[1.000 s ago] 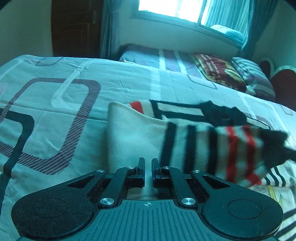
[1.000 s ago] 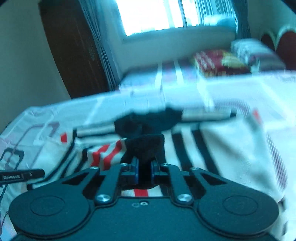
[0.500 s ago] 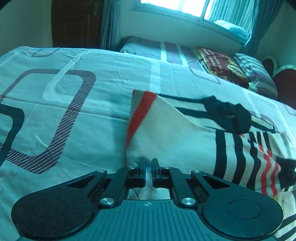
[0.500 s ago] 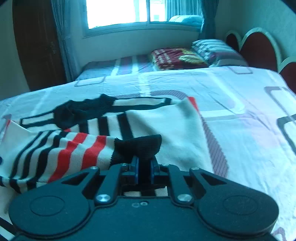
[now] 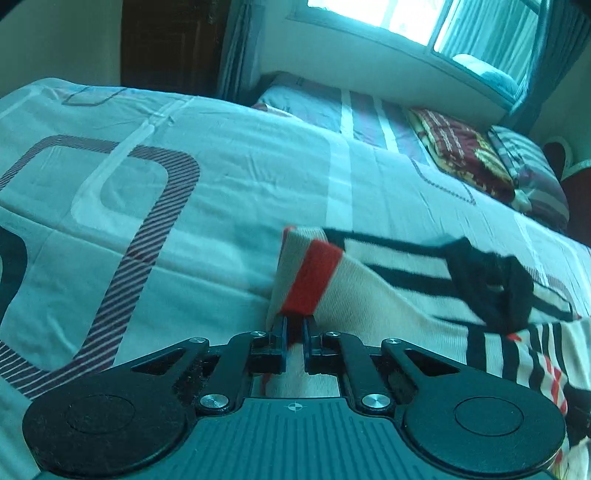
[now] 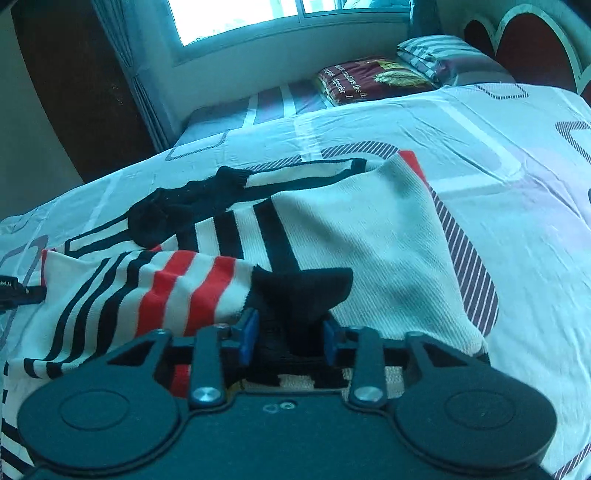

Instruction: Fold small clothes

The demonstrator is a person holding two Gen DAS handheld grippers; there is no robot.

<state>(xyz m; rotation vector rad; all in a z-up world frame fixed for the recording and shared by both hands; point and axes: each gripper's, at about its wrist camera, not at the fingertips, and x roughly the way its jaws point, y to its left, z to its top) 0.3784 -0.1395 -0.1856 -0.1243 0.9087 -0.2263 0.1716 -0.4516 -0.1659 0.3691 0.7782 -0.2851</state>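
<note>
Lying crosswise on the bed (image 6: pixel 517 155), your striped sweater (image 6: pixel 354 236) runs left to right. Your left claw (image 5: pixel 294 325) pinches its red-banded hem; your right claw (image 6: pixel 290 328) has just been opening, jaws slack around the black cuff (image 6: pixel 303 295).

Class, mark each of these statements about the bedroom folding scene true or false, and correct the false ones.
1. The left gripper is clamped on the striped sweater. True.
2. The right gripper is shut tight on the black cuff. False: its jaws have just been opening, and the cuff lies loose between them.
3. The sweater lies on a wooden floor. False: it lies on the patterned bedsheet.
4. A dark red pillow lies near the window. True.
</note>
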